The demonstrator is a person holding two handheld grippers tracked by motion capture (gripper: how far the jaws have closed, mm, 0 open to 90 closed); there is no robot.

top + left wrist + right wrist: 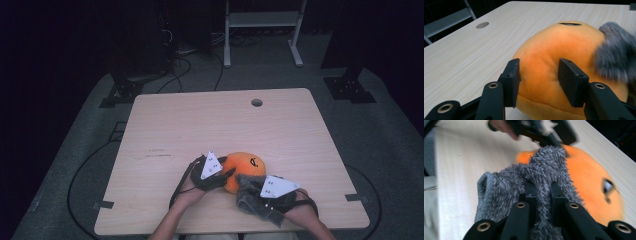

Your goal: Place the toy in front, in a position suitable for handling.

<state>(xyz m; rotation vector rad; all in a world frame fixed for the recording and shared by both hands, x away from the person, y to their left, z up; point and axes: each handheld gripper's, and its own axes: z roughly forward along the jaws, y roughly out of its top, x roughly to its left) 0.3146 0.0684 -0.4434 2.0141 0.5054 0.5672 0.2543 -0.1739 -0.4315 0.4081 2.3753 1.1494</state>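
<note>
An orange plush ball (246, 164) with a small black mark on its face lies near the table's front edge. My left gripper (229, 174) is at the ball's left side. In the left gripper view it (541, 80) stands open, its two jaws against the orange plush (559, 45). My right gripper (251, 189) is just in front of the ball, shut on a grey fuzzy cloth (247, 197). The right gripper view has the jaws (541, 192) pinching the cloth (506, 185), which touches the plush (589, 182). The left gripper (544, 132) appears blurred beyond. Grey fuzz (616, 57) brushes the ball's right side.
The wooden table (200, 120) has a round cable hole (257, 102) near its far edge. A white metal stand (262, 20) and loose cables (180, 70) are on the floor behind. The person's forearms come in over the front edge.
</note>
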